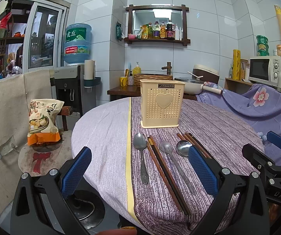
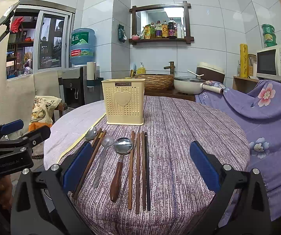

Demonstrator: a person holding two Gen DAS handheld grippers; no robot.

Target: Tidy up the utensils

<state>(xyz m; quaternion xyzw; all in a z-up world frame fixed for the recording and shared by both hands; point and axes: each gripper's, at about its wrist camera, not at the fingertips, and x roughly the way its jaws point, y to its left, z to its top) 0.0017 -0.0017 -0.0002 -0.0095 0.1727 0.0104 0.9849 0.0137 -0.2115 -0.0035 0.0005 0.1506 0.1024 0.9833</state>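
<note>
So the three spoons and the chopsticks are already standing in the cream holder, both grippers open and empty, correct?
Not quite. In the right wrist view the spoons and chopsticks lie flat on the tablecloth in front of the cream holder. Both grippers, left and right, are open and empty.

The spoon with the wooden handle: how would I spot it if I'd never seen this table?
Find the cream utensil holder with a heart on its front, standing on the round table. In front of it lies a row of spoons and chopsticks. The wooden-handled spoon is the third spoon from the left, the only one with a brown handle; the others are all metal.
</note>
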